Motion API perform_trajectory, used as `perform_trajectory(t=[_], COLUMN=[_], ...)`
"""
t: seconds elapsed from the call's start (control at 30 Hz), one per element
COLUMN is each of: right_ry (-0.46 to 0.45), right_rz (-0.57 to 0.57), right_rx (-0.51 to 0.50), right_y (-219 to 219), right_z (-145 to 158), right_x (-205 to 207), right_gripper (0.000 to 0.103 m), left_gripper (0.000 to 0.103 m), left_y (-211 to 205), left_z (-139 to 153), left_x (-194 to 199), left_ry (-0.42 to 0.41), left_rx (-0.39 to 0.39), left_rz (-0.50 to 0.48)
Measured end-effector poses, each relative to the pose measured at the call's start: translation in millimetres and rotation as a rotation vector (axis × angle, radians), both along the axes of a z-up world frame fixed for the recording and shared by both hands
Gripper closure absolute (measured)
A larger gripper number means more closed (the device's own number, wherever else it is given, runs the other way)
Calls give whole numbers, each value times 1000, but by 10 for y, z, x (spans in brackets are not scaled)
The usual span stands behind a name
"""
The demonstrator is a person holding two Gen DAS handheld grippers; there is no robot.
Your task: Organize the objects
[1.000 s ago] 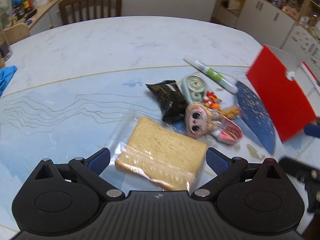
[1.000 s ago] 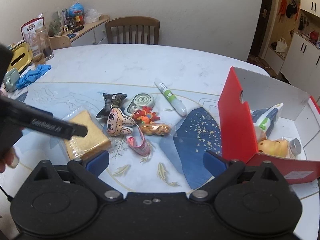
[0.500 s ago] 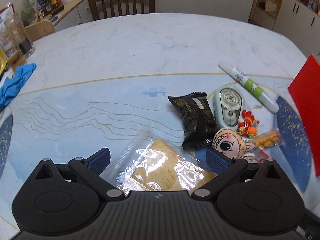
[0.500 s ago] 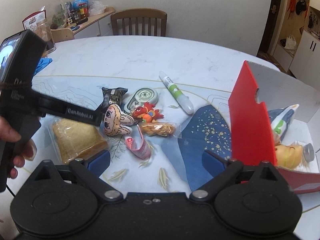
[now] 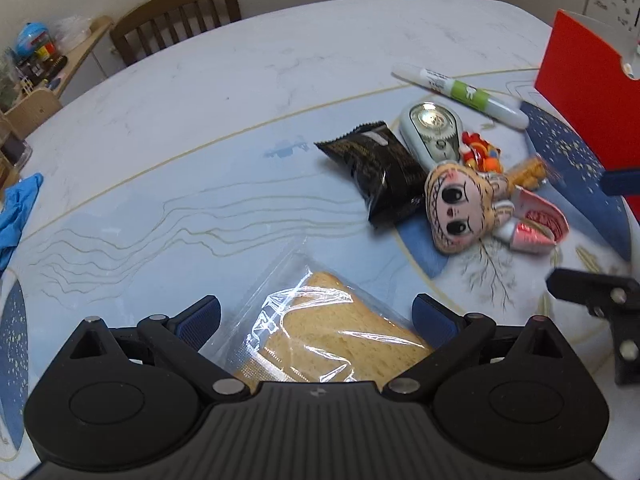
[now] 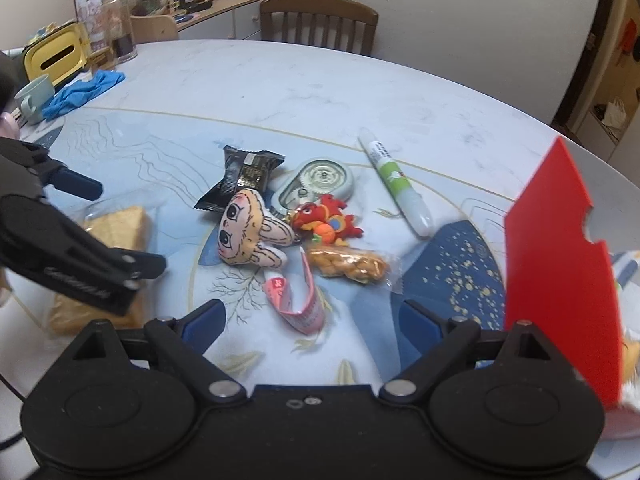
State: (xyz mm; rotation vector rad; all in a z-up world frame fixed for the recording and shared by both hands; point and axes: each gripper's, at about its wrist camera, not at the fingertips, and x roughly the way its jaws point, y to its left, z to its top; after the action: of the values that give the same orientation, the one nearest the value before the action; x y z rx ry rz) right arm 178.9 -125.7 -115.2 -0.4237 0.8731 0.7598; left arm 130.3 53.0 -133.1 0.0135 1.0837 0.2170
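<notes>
- Left gripper (image 5: 316, 318) stands wide open around the bagged bread (image 5: 332, 340), not pressing it, probably to lift it.
- Right gripper (image 6: 310, 320), open and empty, has just narrowed slightly above the pink wrapper (image 6: 298, 300).
- Red box (image 6: 560, 260) waits on the right for items.

The left wrist view looks steeply down along its own fingers from close above the bagged bread slice (image 5: 336, 332), which fills its lower middle. It faces across the table (image 5: 248, 80) towards a wooden chair (image 5: 180, 12), with the plush doll head (image 5: 460, 208) to the right of the bread. The right wrist view sits further from the bread, to its right, also tilted down, facing the same chair (image 6: 320, 20). Here the bread (image 6: 116, 228) lies at the left edge and the doll head (image 6: 248, 228) is central. Both views share the bread, the doll head and the clutter around it, and the red box flap (image 5: 584, 88).
</notes>
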Motion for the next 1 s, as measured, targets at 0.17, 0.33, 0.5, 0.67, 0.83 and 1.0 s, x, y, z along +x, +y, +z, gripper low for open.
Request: perform_trajectory(t=[0.17,0.33,0.5,0.67,0.83,1.0], right_ry=[-8,-3,3,13,14,6], right_rz=[32,49,73,84,87,95], right_rx=[-10,-10,-11,-20,-18,-21], right_y=[106,160,199,210,197,191], right_z=[-53,-102,-141,-189,-208,-211], right_x=[18,59,82,105,115,110], right_gripper=[9,9,9,19,27,38], left_gripper=[1,1,1,1,1,1], left_y=[156,315,291,197,117,38], left_z=[236,328,129,56,6,-6], left_x=[-208,-405,-396,-323,-265,-259], left_ry=[-57,-33,61,60,69,49], left_rx=[-50,-230,-318,-312,-264,-208], left_rz=[100,330,461,495,485,447])
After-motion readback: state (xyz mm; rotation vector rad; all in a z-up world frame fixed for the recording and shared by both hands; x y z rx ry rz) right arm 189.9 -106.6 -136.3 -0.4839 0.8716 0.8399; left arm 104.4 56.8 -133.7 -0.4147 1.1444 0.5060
